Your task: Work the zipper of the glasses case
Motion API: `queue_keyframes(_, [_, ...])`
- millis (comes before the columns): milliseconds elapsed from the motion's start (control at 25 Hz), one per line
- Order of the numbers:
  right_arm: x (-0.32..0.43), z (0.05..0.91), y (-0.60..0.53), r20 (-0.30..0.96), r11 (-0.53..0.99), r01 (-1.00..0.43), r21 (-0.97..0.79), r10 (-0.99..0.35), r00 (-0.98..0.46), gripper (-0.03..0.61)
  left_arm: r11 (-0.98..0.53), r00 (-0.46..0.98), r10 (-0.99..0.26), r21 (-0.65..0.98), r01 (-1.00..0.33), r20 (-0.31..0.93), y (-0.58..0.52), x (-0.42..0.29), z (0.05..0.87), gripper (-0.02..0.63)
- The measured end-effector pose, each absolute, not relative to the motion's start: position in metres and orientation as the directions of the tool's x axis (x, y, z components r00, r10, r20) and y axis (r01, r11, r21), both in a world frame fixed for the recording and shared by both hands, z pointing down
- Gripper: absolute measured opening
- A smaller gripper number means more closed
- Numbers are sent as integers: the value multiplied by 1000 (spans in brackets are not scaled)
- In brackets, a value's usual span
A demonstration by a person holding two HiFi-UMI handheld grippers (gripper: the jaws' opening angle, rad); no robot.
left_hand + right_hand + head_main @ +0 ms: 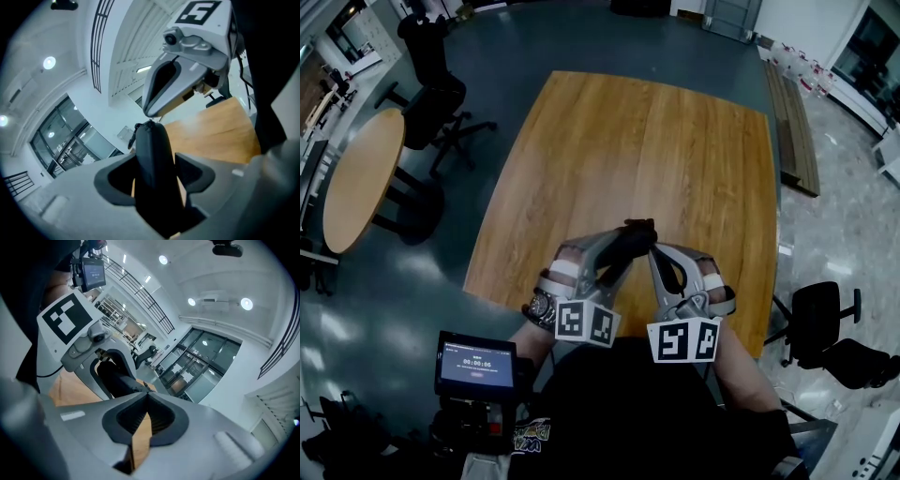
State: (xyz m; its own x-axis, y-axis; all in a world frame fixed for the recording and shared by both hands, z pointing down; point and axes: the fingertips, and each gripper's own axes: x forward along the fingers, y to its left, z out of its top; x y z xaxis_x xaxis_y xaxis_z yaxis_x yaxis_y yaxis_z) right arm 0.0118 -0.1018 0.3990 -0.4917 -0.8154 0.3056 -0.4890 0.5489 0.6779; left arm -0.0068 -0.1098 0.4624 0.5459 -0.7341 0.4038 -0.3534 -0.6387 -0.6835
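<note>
- Glasses case (630,236): a dark, elongated case, held clear above the wooden tabletop (656,150), close in front of the person and between the two grippers.
- Left gripper (617,253): its jaws are clamped on the body of the case. In the left gripper view the case (152,159) stands between the pads and juts forward beyond them.
- Right gripper (653,246): its jaws are fully together. In the right gripper view the tips (146,397) meet just at the end of the case (117,378), and nothing bulky is seen between them. Whether the zipper pull is pinched there cannot be confirmed.
- A small dark tab (133,137) is seen hanging beside the far end of the case, just below the right gripper's tips (151,115). It is judged to be the pull or a loop; which one cannot be told.
- Handling, judged: the case is expected to be light and semi-rigid, with a matt covering that should give the pads fair purchase. No crushing is visible under the left clamp.
- Hold points, judged: the body is best held across its middle, as it is now, so that the zip track stays free. The pull is small and thin and is best taken at the very tips of the jaws.
- Risk, judged: the pull may slip out of the tips, and the case may twist in the left clamp if the pull is not drawn along the line of the track.
</note>
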Motion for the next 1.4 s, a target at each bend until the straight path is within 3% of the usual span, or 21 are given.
queue_keyframes(80, [13, 398, -100, 314, 570, -499, 653, -803, -507, 19, -638, 538, -738, -681, -360, 407, -112, -7, 462, 259])
queue_keyframes(200, [10, 406, -96, 354, 633, -532, 563, -766, -537, 97, -632, 526, -745, -685, -361, 410, -116, -9, 462, 259])
queue_keyframes(400, [8, 417, -105, 379, 634, -547, 546, -769, -514, 121, -621, 522, -749, -707, -337, 409, -120, -7, 463, 261])
queue_keyframes(600, [13, 421, -106, 411, 643, -506, 575, -761, -501, 101, -622, 529, -740, -720, -306, 415, -114, -5, 464, 261])
queue_keyframes(680, [15, 420, -106, 406, 634, -490, 598, -767, -498, 36, -622, 533, -737, -724, -298, 415, -113, -6, 465, 261])
queue_keyframes(1040, [15, 411, -100, 391, 658, -459, 597, -738, -550, 12, -635, 595, -708, -711, -302, 381, -107, -9, 459, 258])
queue_keyframes(1120, [14, 407, -94, 399, 722, -482, 496, -682, -613, 11, -628, 645, -686, -723, -289, 338, -100, -10, 453, 258])
queue_keyframes(1240, [13, 395, -88, 352, 830, -526, 188, -557, -753, 10, -612, 742, -624, -744, -269, 245, -85, -14, 435, 253])
queue_keyframes(1400, [23, 381, -82, 294, 875, -478, -76, -439, -849, 11, -600, 809, -556, -766, -230, 192, -69, -19, 416, 250])
